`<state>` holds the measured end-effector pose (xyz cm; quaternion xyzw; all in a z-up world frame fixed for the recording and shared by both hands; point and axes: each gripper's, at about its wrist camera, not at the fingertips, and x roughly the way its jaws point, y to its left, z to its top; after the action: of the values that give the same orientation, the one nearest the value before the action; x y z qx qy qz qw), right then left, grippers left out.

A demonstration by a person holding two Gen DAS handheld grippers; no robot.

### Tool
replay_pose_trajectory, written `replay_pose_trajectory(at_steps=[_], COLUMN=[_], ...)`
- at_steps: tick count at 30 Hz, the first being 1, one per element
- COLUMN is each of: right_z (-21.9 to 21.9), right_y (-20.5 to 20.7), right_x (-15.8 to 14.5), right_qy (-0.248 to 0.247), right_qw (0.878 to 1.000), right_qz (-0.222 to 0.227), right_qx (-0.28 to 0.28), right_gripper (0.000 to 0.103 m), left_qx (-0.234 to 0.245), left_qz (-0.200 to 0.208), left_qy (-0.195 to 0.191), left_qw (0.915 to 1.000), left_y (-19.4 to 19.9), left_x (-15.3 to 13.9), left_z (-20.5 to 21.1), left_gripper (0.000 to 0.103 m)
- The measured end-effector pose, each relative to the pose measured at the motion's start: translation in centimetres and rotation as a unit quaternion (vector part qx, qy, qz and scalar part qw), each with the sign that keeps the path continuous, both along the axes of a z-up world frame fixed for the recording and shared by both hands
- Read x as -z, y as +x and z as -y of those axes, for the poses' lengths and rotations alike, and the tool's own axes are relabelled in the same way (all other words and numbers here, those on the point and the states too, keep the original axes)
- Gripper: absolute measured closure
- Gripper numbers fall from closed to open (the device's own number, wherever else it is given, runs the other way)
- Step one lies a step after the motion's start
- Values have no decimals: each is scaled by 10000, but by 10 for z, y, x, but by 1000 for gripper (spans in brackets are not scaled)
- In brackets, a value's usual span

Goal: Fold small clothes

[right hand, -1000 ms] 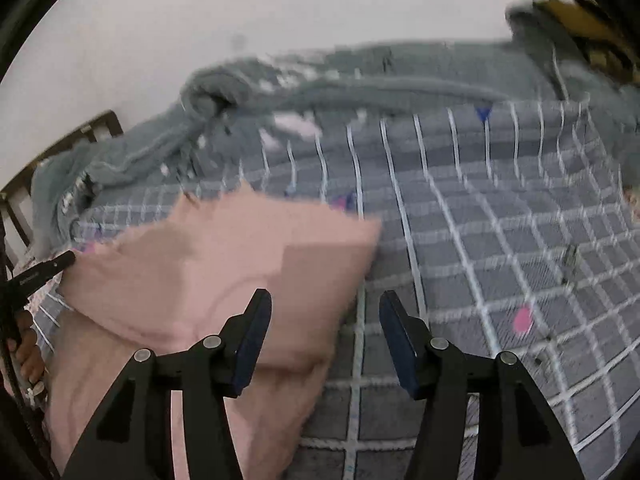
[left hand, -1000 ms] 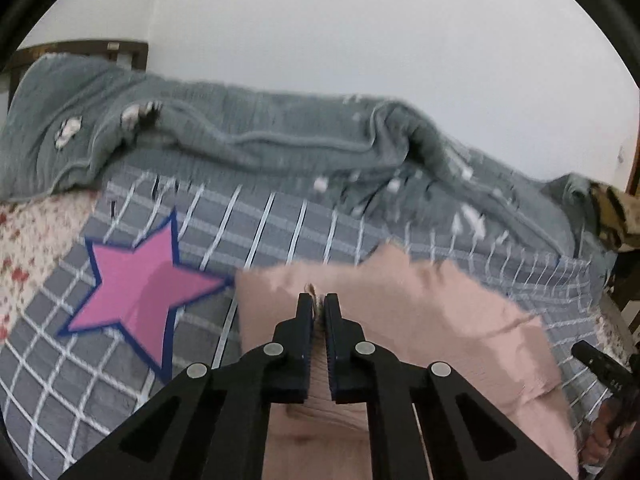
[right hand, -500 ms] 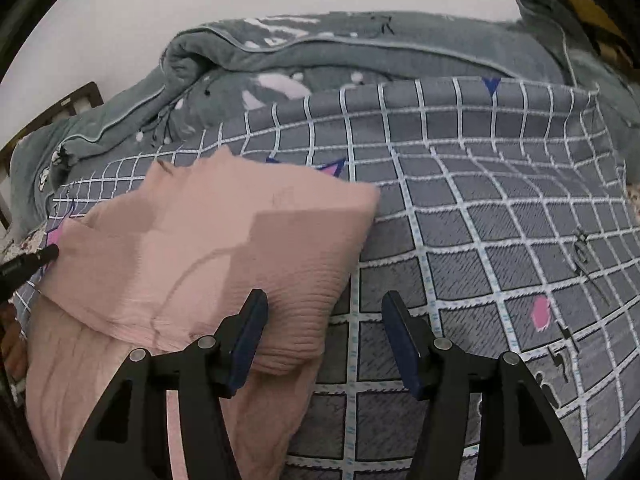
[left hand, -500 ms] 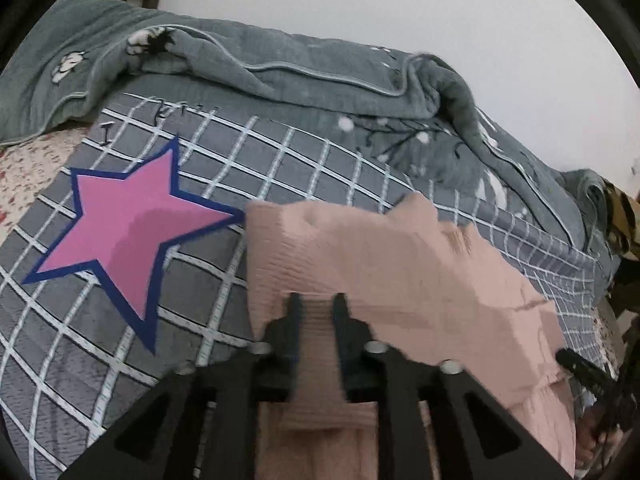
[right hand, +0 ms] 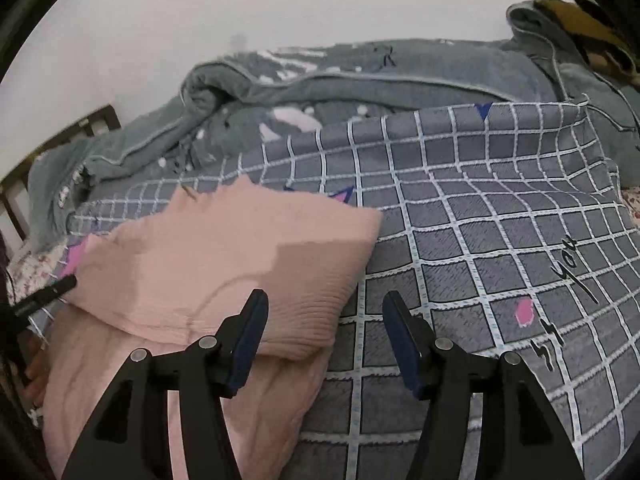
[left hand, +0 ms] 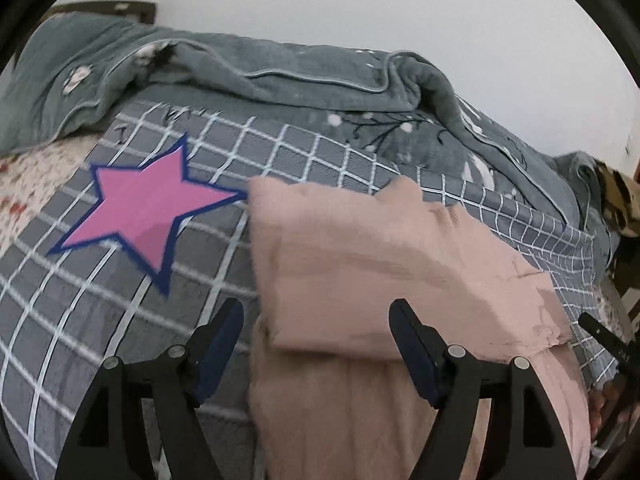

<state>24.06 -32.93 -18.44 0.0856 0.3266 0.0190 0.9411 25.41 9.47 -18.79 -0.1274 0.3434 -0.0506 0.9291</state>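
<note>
A small pink ribbed garment (left hand: 380, 264) lies on the grey checked bedcover (left hand: 72, 320), its far part folded back over its near part. It also shows in the right wrist view (right hand: 224, 264). My left gripper (left hand: 316, 312) is open and empty, its jaws wide apart over the fold's near edge. My right gripper (right hand: 324, 304) is open and empty at the garment's right edge, one finger over the cloth and the other over the bedcover (right hand: 480, 240).
A rumpled grey-green blanket (left hand: 280, 72) lies along the back by the white wall. A pink star (left hand: 148, 208) is printed on the cover to the left of the garment. A dark wooden bed frame (right hand: 60, 136) stands at the left. A brown patterned cloth (right hand: 580, 12) lies far right.
My left gripper was shut on the pink garment's edge, carried it forward over the near part, then opened and let go. The right gripper stayed open and hardly moved.
</note>
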Motion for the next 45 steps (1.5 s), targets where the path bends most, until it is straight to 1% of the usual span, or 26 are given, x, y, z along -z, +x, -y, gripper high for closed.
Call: replay_pose_trajectory(at_steps=[2,3,4,7,10,12,14,16,18,22,24,28,31,32,35,37,39,41,43,45], right_z=[-2,-5,-8,-16,-26,-36,-46,-51,-51,-46,-48,-47,-46,-47,-53,-58,-59,-61,-65,-69], right_y=[-8,-12,-13,-23,-42,-65,-90,-113,-138,-171,-187,-215,-228,-230,-238,-243,-245,-246,-245,-243], right_x=[-2,-2,-2,-3,-7,-11,-11,-7,-1,12,14,18,26,29,37,40,42,46,49,52], right_qy=[-92,-141,-148,-59,-72,-294,-600,-831,-802,-460,-455,-461,-283,-255,-241,-218,-95,33,18,-27], right_qw=[9999,9998,9997,9994,9994,9990,9972,9953,9953,9971,9972,9974,9985,9987,9987,9986,9985,9983,9980,9976], right_qz=[4,-113,-203,-304,-234,-96,22,71,35,-105,-49,149,79,34,-68,-73,-111,-165,-224,-274], right_qx=[50,-4,-63,-139,-230,-310,-435,-496,-545,-601,-597,-533,-461,-433,-438,-476,-524,-561,-589,-635], right_gripper=[44,46,51,57,58,58,58,58,58,58,58,55,55,55,57,63,65,67,70,71], left_qx=[-91,-126,-160,-365,-404,-340,-282,-211,-147,-214,-158,-101,-82,-32,74,154,189,177,170,137], left_qz=[57,91,138,296,268,281,379,340,287,336,301,236,266,281,356,374,392,337,291,235], left_qy=[-54,-69,-83,-26,-88,12,391,595,639,856,804,464,161,121,103,137,227,279,251,228], left_qw=[9999,9999,9997,9989,9988,9990,9981,9974,9974,9955,9962,9986,9995,9995,9993,9991,9988,9989,9991,9994], left_y=[-9,-13,-18,-34,-55,-72,-92,-108,-124,-159,-175,-205,-224,-229,-242,-246,-248,-247,-246,-244], left_x=[2,2,2,1,3,3,3,4,5,6,10,24,31,33,36,38,39,42,43,45], left_z=[-4,-6,-7,-9,-10,-6,3,9,13,17,16,4,-5,-6,-5,-4,-2,-1,-3,-4], left_gripper=[29,30,31,31,32,32,32,32,32,32,32,32,32,31,31,31,31,31,31,31])
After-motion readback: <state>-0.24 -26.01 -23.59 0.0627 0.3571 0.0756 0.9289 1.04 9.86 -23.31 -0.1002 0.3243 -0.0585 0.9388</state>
